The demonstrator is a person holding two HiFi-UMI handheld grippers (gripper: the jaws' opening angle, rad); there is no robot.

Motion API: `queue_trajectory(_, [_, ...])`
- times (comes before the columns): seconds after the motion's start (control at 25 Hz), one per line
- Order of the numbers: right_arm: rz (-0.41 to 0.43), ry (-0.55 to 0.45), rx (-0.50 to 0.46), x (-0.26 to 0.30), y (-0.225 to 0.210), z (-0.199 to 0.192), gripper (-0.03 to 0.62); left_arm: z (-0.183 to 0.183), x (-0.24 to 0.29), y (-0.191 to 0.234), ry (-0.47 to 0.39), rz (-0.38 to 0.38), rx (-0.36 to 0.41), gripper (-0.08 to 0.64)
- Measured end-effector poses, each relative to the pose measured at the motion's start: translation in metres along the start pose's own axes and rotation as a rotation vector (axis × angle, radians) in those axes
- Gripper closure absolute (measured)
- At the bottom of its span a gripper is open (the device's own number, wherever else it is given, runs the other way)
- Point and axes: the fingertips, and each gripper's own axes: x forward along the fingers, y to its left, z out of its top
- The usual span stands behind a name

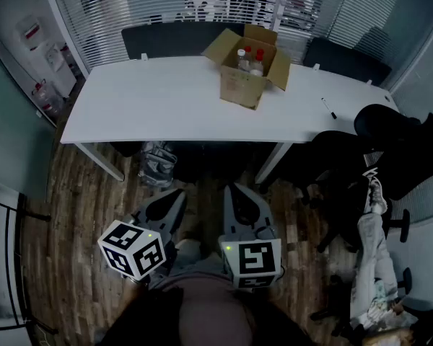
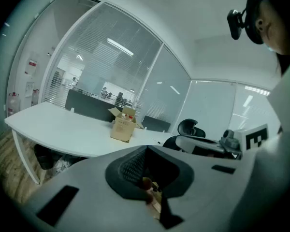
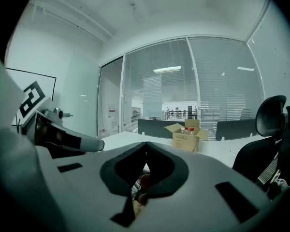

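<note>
1. The left gripper and the right gripper both have their jaws pressed together with nothing between them.
2. The open brown cardboard box stands upright on the long white table. It is well apart from both sets of fingertips, ahead and slightly right, and the right gripper is nearer.
3. Red-capped clear bottles stand inside the box.
4. The print on the box's side is too small to read.

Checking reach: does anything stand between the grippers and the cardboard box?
Nothing visible does. Only bare white table lies before the cardboard box; the pen lies off to its right. The left gripper and right gripper are shut, empty.
</note>
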Motion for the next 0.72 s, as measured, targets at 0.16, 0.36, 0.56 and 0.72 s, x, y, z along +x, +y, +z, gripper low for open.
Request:
queue_trajectory(0.16, [0.007,0.005,-0.010,0.002,-0.001,0.001,0.569,-0.002,0.002,0.000,0.011,0.002,0.005,0.552])
queue_trajectory(0.36, [0.010,0.013,0.000,0.011,-0.004,0.003,0.569,0.000,0.008,0.005,0.022,-0.004,0.007,0.552])
queue_trajectory(0.56, [0.001,0.014,0.009,0.026,-0.013,0.001,0.569,0.004,0.024,0.018,0.030,0.003,0.019,0.552])
queue_trajectory(0.72, [-0.010,0.009,0.003,0.047,-0.023,0.001,0.569,0.014,0.043,0.032,0.036,-0.001,0.011,0.552])
